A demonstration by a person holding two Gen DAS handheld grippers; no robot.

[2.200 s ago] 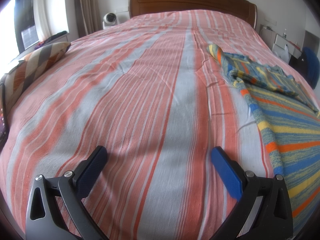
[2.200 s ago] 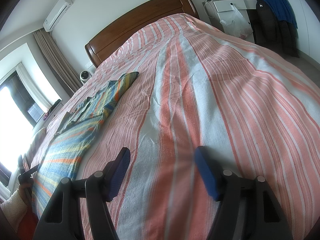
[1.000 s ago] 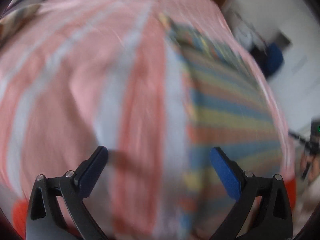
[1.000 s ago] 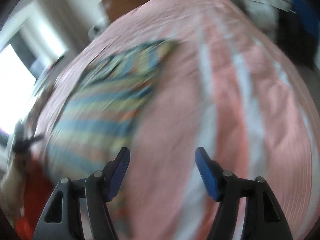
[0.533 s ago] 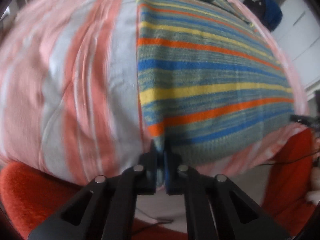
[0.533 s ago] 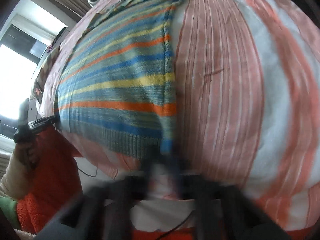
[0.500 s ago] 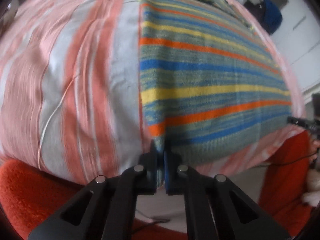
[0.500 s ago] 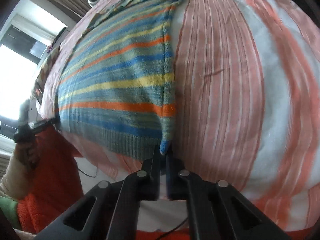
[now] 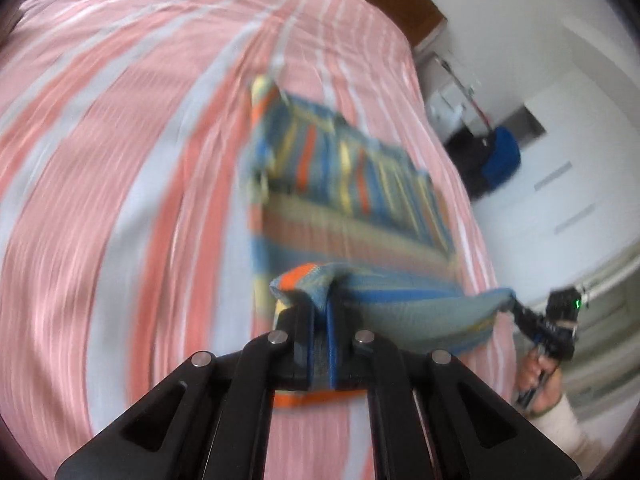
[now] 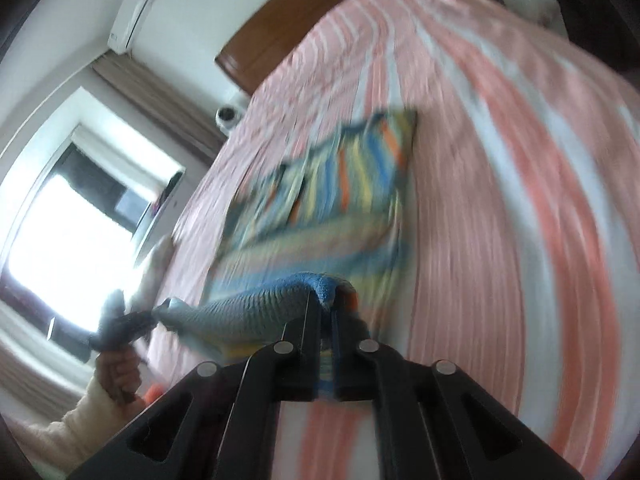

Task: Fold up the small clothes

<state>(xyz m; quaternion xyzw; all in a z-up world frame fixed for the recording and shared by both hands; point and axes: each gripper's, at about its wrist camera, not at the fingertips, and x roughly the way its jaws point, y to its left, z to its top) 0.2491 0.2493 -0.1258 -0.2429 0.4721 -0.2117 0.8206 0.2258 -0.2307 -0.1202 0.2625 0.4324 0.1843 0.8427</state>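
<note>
A small knit sweater (image 9: 352, 184) with blue, yellow and orange stripes lies on the bed; its far part with the folded-in sleeves (image 10: 332, 176) rests flat. My left gripper (image 9: 318, 312) is shut on the left corner of the grey hem, and my right gripper (image 10: 326, 312) is shut on the right corner. The hem (image 9: 420, 300) is lifted off the bed and stretched between both grippers, over the sweater's body. In the left wrist view the right gripper (image 9: 516, 306) appears at the far right in a hand; in the right wrist view the left gripper (image 10: 154, 316) appears at the left. Both views are blurred.
The bed is covered with a pink, orange and white striped sheet (image 9: 120, 160), with a wooden headboard (image 10: 280, 36) at the far end. A bright window (image 10: 60, 240) and curtain are on the left side; a blue garment on a chair (image 9: 500, 156) stands beyond the bed's right side.
Both grippers, open a second ago, closed on the hem's two corners at the bed's near edge. They have since lifted the hem and carried it forward over the sweater's body.
</note>
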